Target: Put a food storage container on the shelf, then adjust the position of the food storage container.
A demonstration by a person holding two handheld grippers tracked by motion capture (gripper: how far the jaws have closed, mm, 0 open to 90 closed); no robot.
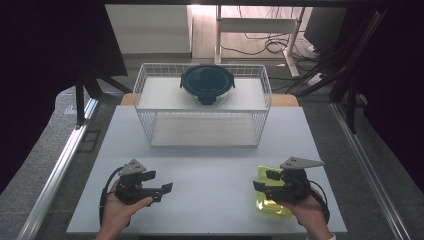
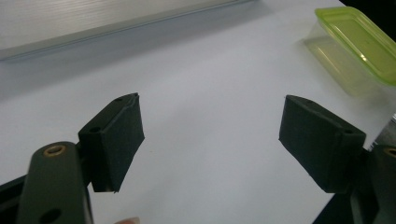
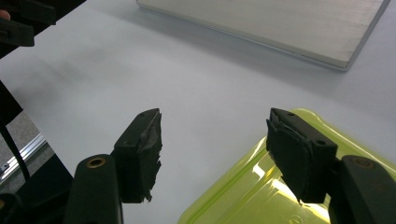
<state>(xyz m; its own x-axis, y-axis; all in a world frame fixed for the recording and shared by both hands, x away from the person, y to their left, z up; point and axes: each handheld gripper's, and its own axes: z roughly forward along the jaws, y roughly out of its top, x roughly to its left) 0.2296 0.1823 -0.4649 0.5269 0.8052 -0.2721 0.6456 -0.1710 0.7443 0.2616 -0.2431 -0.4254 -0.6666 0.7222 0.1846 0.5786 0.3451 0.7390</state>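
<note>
Fig. — Both grippers low over the white table [image 1: 210, 185], jaws spread, nothing held.

Right gripper [image 3: 212, 154] straddles near edge of the yellow-green clear plastic lidded box [image 3: 261, 186] at table's front right, likely lining up a pinch; left gripper [image 2: 210, 140] hangs apart over bare top. Round dark-lidded container [image 1: 207, 84] sits on white wire rack [image 1: 150, 90] at rear — prob. storage.

Both hands hold their tools low and level, left tool [image 1: 162, 186] and right tool [image 1: 261, 181] with jaws apart.

Yellow-green lidded box [image 1: 271, 197], white table [image 1: 210, 185], white wire basket [image 1: 150, 82] — dark round container [image 1: 207, 83] (black claws) [image 1: 159, 188] [image 1: 261, 181]
</note>
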